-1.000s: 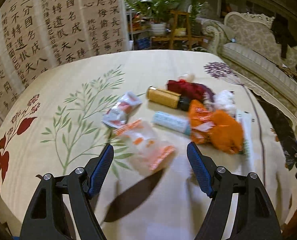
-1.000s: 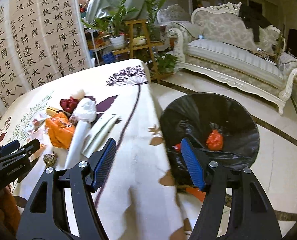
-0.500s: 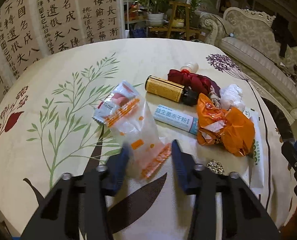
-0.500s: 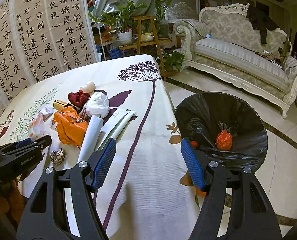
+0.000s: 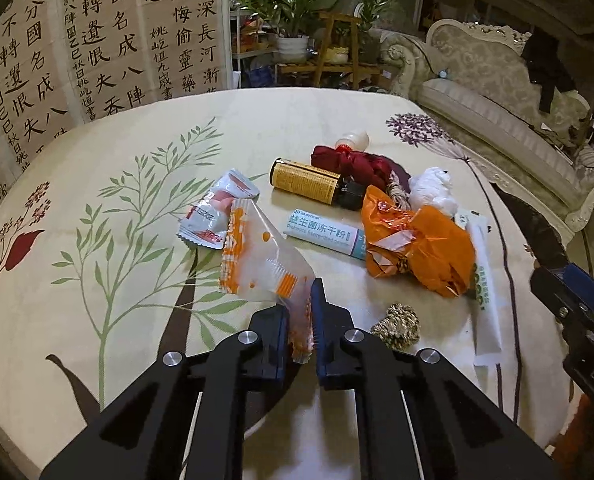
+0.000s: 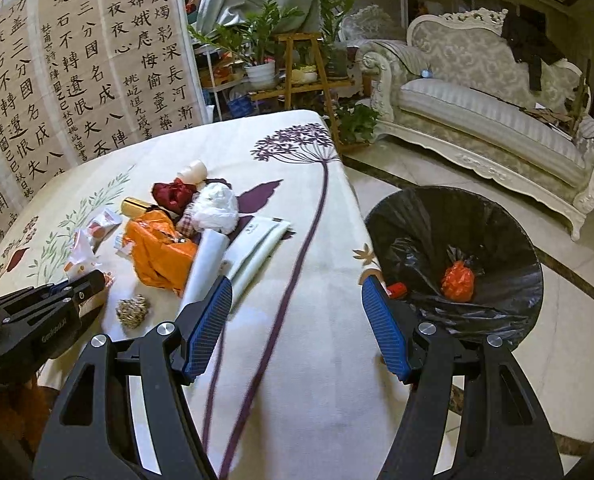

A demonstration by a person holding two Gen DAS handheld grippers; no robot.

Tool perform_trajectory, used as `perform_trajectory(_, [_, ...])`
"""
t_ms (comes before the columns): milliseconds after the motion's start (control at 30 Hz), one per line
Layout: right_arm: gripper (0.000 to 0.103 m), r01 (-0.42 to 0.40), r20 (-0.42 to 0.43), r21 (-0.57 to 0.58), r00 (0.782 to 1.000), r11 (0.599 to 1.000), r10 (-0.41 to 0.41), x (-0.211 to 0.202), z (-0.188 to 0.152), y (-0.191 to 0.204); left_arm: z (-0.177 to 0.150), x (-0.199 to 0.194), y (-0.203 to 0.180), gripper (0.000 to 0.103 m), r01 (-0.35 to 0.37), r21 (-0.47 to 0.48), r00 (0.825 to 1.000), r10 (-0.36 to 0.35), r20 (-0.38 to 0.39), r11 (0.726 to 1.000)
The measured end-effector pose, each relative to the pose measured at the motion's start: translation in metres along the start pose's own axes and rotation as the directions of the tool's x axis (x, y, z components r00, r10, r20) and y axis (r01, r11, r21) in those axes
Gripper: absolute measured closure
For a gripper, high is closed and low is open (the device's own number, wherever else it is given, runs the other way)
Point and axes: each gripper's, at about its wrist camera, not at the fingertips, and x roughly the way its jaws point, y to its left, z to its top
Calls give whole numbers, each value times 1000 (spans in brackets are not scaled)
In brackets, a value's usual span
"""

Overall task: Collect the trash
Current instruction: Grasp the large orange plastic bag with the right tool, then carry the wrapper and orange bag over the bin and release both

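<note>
Trash collection is judged to be at an early stage. In the right wrist view, a black-lined bin [image 6: 457, 264] stands on the floor at 3 o'clock of the tabletop [image 6: 289, 360], and only an orange bundle [image 6: 458, 281] and a small red item [image 6: 397, 290] are seen inside it.

Most of the litter is left on the tabletop. In the left wrist view, the left tool [image 5: 311, 320] has just been closing, and its jaws are now pinched on the near edge of a clear wrapper [image 5: 261, 260] with orange print, whose far part lifts toward 11 o'clock. Beyond it, at 11 o'clock, a red-and-white sachet [image 5: 213, 216] lies flat. At 1 o'clock are an orange bag [image 5: 417, 248], a white tube [image 5: 325, 232], a yellow bottle [image 5: 309, 182], a dark red cloth [image 5: 357, 164] and a white wad [image 5: 431, 188]. A small woven ball [image 5: 397, 324] lies just at 3 o'clock of the tool tips, and a long white packet [image 5: 483, 280] beyond it.

The right tool [image 6: 297, 324] is held wide and empty, over the tabletop edge between litter and bin.

The wrapper has yet to be carried to the bin; every other piece remains to be collected.
</note>
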Motion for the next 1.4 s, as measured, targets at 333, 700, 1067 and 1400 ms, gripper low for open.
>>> perform_trajectory(333, [37,-77,25,-113,997,991,80,3,20,49,2,-18,12,92,1,11,999,-2,45,1000])
perform_trajectory(700, [40,-118,-52,-203,993,972,110,37,24,88,4,-8,37,92,-34,-13,999,34,35,999])
perform_trajectory(1067, [82,-149,-42,-211,989,966,143,39,27,93,6,-5,47,92,-35,-34,999,36,36,999])
perform_trajectory(1400, [82,-159,87,-154,981,975,174,-6,48,67,12,-19,34,92,-21,-31,997,23,79,999])
